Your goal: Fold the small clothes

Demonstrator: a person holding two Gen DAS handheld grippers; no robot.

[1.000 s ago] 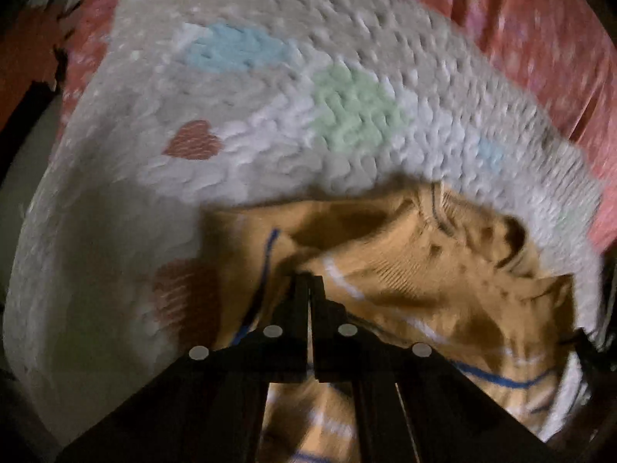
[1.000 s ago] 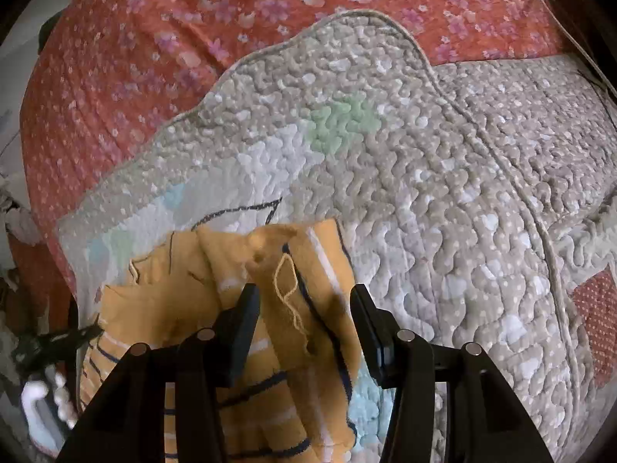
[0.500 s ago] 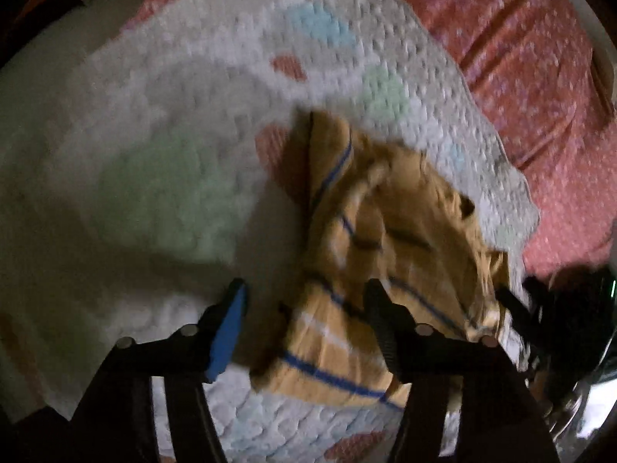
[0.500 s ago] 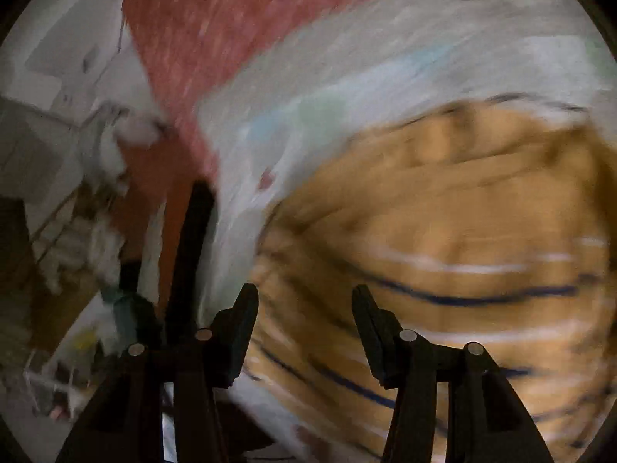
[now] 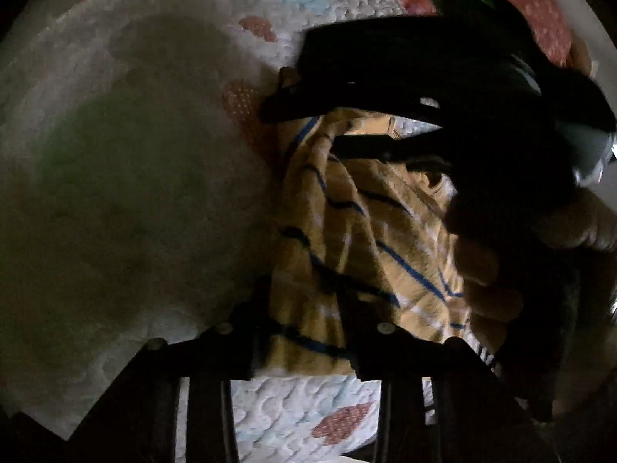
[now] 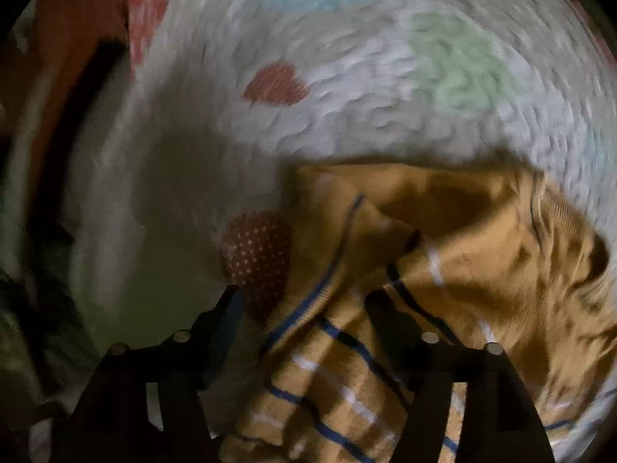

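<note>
Crumpled mustard striped garment (image 5: 347, 239) on the quilt (image 5: 135, 177), long axis running near to far, left gripper (image 5: 304, 332) closing around its near edge, right gripper (image 6: 304, 308) opening over its far part, apparently not gripping

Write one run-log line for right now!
garment: yellow striped top crumpled on quilt | left gripper: closing, cloth between jaws | right gripper: opening, cloth between jaws | fold: unfinished

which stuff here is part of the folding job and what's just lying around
Part of the job:
- mustard striped garment
- left claw, closing, garment between its fingers
- right claw, opening over the garment

Just there:
- quilted heart-patch blanket
- red floral bedsheet
</note>
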